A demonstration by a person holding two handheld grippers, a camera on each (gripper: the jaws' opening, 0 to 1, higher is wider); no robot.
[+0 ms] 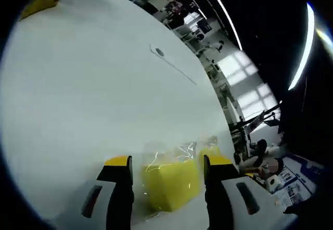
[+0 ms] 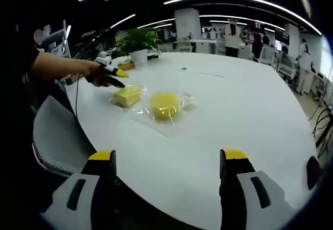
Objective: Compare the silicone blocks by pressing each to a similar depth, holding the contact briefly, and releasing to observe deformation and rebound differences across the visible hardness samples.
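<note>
left gripper view: claw (image 1: 166, 162) astride yellow block (image 1: 170, 182)

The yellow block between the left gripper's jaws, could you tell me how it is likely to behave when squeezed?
The yellow block is wrapped in clear crinkled film, so the left gripper may slip on it. As a silicone sample it will probably dent and spring back. Its flat, squat shape suggests it will slide on the table rather than roll.
</note>
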